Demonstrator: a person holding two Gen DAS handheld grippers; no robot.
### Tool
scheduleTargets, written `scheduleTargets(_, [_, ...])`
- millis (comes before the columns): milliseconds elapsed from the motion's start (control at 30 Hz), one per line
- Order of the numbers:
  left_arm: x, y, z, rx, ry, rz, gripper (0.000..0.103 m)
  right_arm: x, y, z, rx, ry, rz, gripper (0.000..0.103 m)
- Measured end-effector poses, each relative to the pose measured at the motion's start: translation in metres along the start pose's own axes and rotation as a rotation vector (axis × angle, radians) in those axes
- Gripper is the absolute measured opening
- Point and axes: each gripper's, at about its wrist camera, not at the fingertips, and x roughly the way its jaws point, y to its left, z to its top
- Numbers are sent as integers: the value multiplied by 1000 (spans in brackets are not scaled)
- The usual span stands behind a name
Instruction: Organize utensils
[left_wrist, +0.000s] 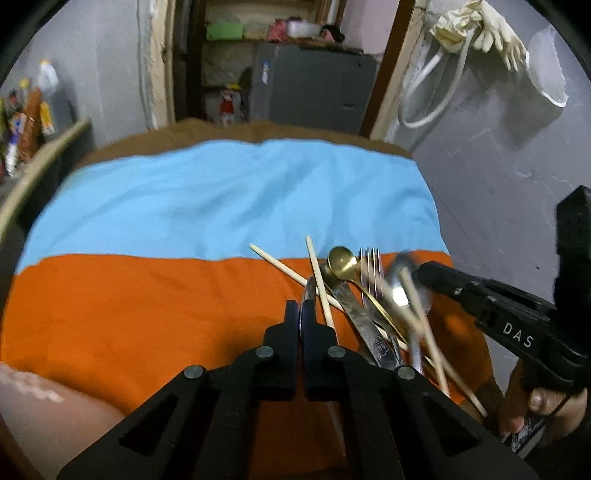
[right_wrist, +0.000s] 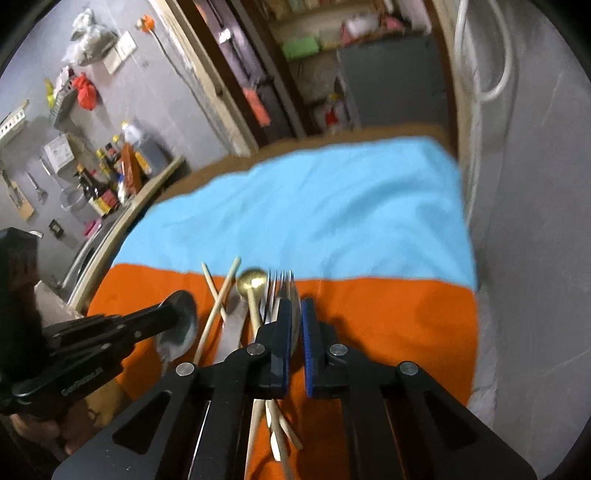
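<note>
1. My left claw (left_wrist: 301, 308) is closed together on a spoon (right_wrist: 181, 332). In the left wrist view only the thin dark edge of this spoon shows between the 2 fingers. The right wrist view shows its silver bowl at the tip of this claw.
2. My right claw (right_wrist: 294, 306) is also closed, and a silver piece (right_wrist: 293, 317) stands between its 2 blue pads (right_wrist: 308, 332). In the left wrist view this piece (left_wrist: 400, 284) looks like a spoon bowl, but it is blurred and I cannot tell for sure.
3. Between the 2 claws lies the heap of the other utensils, crossing one over another: a fork (left_wrist: 369, 258), a small gold spoon (left_wrist: 341, 260), a table knife (left_wrist: 354, 314) and several wooden chopsticks (left_wrist: 280, 267).
4. The heap rests on the orange cloth (left_wrist: 147, 314), near its border with the light blue cloth (left_wrist: 221, 203). Both cloths cover the table (left_wrist: 221, 129), whose brown edge shows at the far side.
5. My right hand (left_wrist: 546, 402) holds the handle of the right claw at the lower right of the left wrist view.
6. Farther away, bottles (right_wrist: 110, 173) stand on a ledge on the left, and a pale glove (left_wrist: 498, 33) hangs on the grey wall on the right.
</note>
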Motion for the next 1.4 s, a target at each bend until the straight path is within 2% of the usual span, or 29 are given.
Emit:
scheduleTargets(133, [-28, -8, -8, 32, -95, 73, 0, -18, 10, 1, -41, -101, -25, 2])
scheduleTargets(233, [-45, -10, -15, 28, -140, 93, 0, -12, 11, 1, -47, -75, -31, 2])
scheduleTargets(367, [-42, -8, -19, 29, -113, 92, 0, -6, -3, 1, -6, -45, 0, 3])
scheduleTargets(400, [-40, -6, -22, 26, -103, 94, 0, -4, -8, 1, 6, -30, -1, 8])
scheduleTargets(467, [-33, 0, -24, -8, -75, 83, 0, 5, -14, 4, 25, 6, 9, 28])
scheduleTargets(533, [-26, 7, -25, -43, -53, 70, 0, 10, -23, 4, 36, 34, 39, 30])
scheduleTargets(667, [-22, 11, -26, -60, -47, 52, 0, 26, -28, 3, 22, 100, 83, 22])
scheduleTargets(700, [-22, 11, -26, -62, -49, 46, 0, 31, -29, 3, 23, 119, 104, 13])
scheduleTargets(733, [-22, 12, -25, -61, -50, 44, 0, 34, -30, 3, 28, 129, 120, 10])
scheduleTargets(900, [-22, 14, -27, -64, -46, 41, 0, 31, -37, 1, 80, 120, 172, 4])
scheduleTargets(1033, [-28, 13, -26, -59, -66, 45, 0, 17, -25, 1, 41, 93, 147, 1])
scheduleTargets(1200, [-44, 8, -26, -47, -140, 68, 0, -13, 5, -4, -57, 0, 72, 0])
scheduleTargets(1267, [-48, 7, -26, -42, -152, 65, 0, -9, 9, -8, -75, 23, 56, 0])
scheduleTargets(1400, [-50, 5, -26, -31, -148, 56, 0, -4, -7, -7, -20, 5, 69, 1])
